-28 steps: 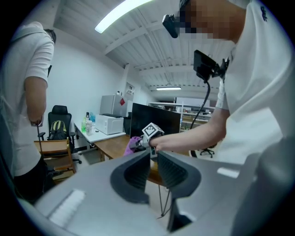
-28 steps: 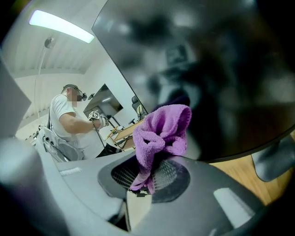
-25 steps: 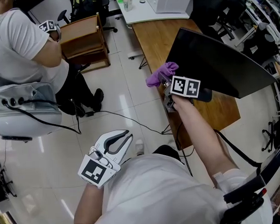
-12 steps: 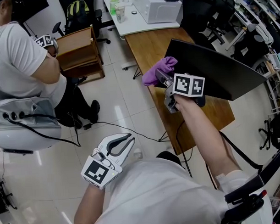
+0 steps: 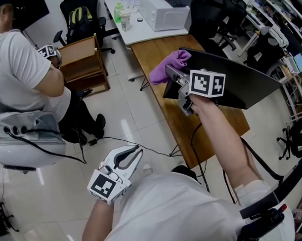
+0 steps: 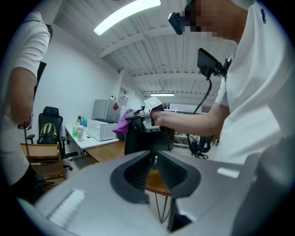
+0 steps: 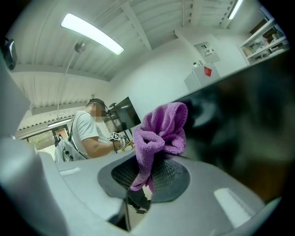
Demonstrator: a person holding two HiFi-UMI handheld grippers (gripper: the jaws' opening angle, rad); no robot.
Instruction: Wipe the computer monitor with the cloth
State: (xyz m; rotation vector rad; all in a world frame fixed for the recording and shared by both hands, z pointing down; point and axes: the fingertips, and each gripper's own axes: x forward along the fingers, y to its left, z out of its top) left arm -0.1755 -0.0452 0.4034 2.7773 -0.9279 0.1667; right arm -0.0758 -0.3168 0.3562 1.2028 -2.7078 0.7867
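by the monitor [image 5: 239, 85] corner, right tongs [image 5: 173, 76] clamp the cloth [image 5: 165, 66]; it extends rightward; left tongs [image 5: 130, 155] closed, empty, well apart.

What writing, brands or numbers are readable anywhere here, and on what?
No text here is readable.
Marker cubes: black-and-white square patterns only, no letters.
Bottles on the white table: labels too small to read.
Red sticker by the far wall: blurred.
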